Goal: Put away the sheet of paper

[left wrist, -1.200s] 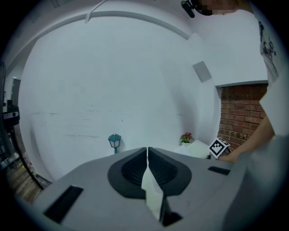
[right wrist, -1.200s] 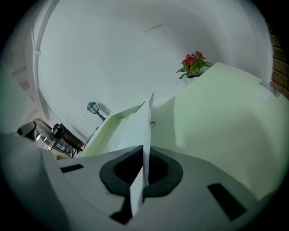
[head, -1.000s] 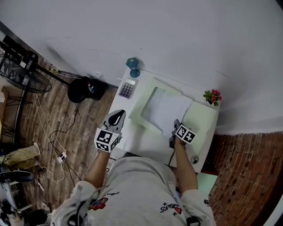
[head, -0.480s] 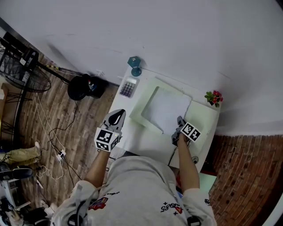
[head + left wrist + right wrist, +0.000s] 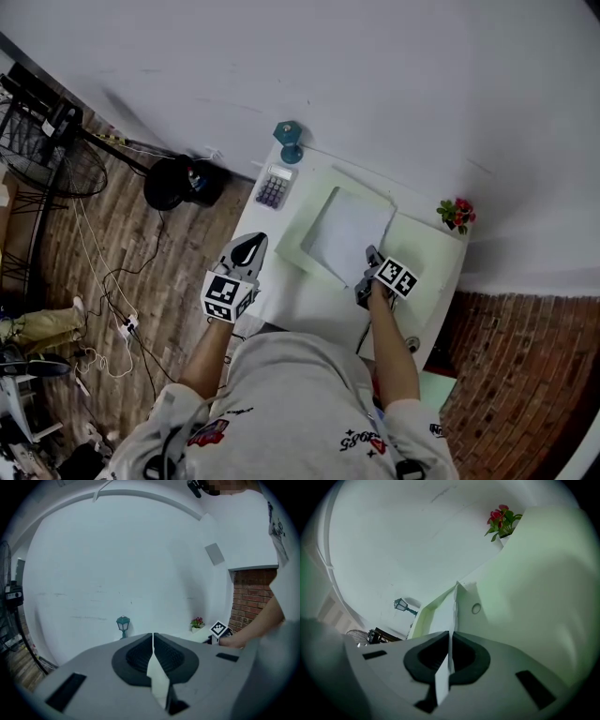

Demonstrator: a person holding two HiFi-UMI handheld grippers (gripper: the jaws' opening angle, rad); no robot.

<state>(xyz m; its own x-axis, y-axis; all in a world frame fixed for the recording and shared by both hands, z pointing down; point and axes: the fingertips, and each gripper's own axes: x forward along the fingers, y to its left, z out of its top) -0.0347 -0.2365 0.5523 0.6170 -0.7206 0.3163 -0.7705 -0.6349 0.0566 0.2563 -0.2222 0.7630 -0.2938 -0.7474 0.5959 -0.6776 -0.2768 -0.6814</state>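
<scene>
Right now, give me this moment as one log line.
right gripper: just closed on sheet of paper | sheet: on green folder | left gripper: shut, empty

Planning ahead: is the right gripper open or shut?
Shut on the sheet of paper: the right gripper has just closed, jaws pinching its edge.

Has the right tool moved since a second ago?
Yes, a little: the right tool has shifted up the head view, nearer the flower pot. Its jaws have just closed on the sheet of paper.
</scene>
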